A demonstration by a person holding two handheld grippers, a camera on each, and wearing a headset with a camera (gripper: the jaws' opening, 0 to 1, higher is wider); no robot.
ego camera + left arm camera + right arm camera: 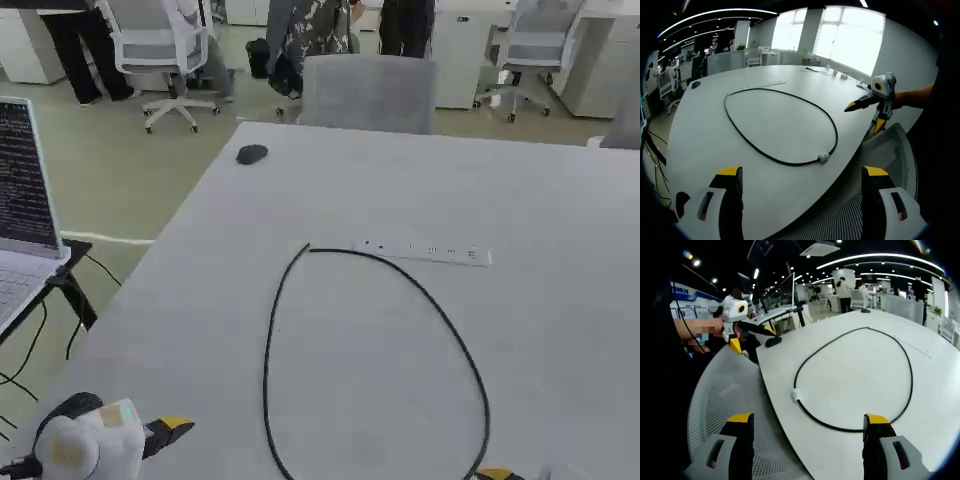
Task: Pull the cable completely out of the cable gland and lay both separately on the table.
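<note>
Left claw [802,172], mine: jaws wide apart, empty, held off the near tabletop [400,180] edge. Cable [268,345]: one flat loop, cable gland [823,158] on its near end, not yet pulled off. Right claw [807,419]: equally wide, empty, probably poised so each claw takes one part.

Grey table [560,200] bears looped black cable [267,350], white strip [425,252], perhaps a mouse [252,154].

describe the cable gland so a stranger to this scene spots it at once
On the large white table, follow the looped black cable to its end by the near edge. The small white cable gland sits on that end; the cable's far end is bare.
</note>
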